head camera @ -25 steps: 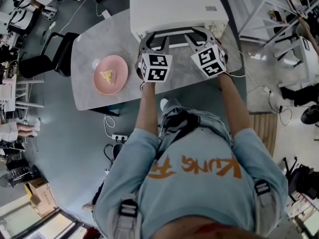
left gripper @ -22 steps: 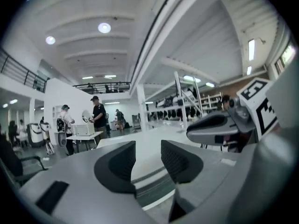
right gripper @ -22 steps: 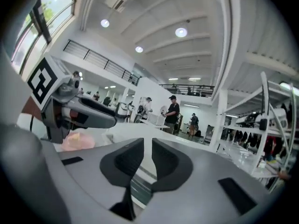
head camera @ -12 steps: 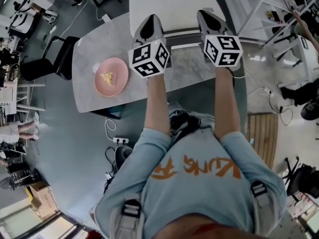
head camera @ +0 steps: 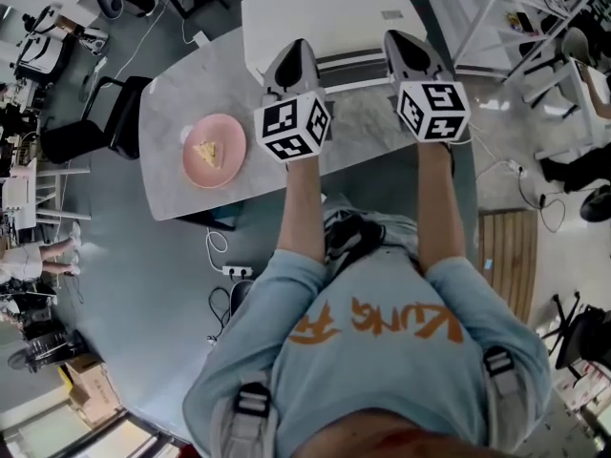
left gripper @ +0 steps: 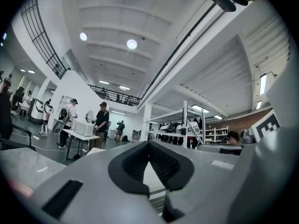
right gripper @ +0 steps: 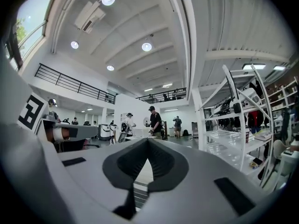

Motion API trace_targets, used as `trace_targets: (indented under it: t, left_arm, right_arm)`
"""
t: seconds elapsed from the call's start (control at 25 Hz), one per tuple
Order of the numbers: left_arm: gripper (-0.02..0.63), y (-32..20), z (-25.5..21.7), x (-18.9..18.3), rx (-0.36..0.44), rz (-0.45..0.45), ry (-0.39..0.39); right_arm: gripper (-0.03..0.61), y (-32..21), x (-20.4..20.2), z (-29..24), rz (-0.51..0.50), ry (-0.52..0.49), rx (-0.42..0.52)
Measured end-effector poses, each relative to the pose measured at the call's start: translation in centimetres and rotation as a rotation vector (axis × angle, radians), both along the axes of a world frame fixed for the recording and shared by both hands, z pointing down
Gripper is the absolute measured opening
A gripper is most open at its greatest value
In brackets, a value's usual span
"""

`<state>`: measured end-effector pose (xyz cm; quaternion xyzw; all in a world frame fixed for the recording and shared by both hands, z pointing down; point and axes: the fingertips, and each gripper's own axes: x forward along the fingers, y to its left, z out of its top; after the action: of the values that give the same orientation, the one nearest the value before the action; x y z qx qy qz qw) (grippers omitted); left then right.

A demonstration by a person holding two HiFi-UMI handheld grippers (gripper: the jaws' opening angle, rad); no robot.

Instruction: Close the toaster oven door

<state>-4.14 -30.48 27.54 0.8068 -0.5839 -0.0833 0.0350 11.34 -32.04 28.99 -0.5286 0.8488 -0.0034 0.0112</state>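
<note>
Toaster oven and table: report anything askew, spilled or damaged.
Nothing stands out. The toaster oven sits square on the table, and its door appears to be raised shut. The pink plate lies flat with its food slice on it. Nothing is spilled.

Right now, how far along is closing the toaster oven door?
Seemingly done: the white box-shaped toaster oven shows no door hanging out over the grey marble table, only a dark strip along its front. In hand: nothing; left gripper and right gripper are shut and empty above that front. Left: confirming it latched, which the head view cannot show.
</note>
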Motion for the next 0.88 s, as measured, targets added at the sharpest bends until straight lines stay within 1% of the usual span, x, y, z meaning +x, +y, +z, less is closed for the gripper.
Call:
trace_targets:
  t: [0.28, 0.64, 0.88]
  left_arm:
    - [0.002, 0.0, 0.2, 0.8, 0.001, 0.003, -0.014]
    - [0.002, 0.0, 0.9, 1.1, -0.003, 0.008, -0.005]
    - [0.002, 0.3, 0.7, 1.5, 0.038, 0.038, 0.039]
  right_arm:
    - [-0.003, 0.4, 0.7, 0.2, 0.003, 0.009, -0.002]
    - [-0.003, 0.6, 1.5, 0.2, 0.006, 0.02, 0.003]
    - [-0.002, 0.5, 1.9, 0.4, -0.001, 0.02, 0.009]
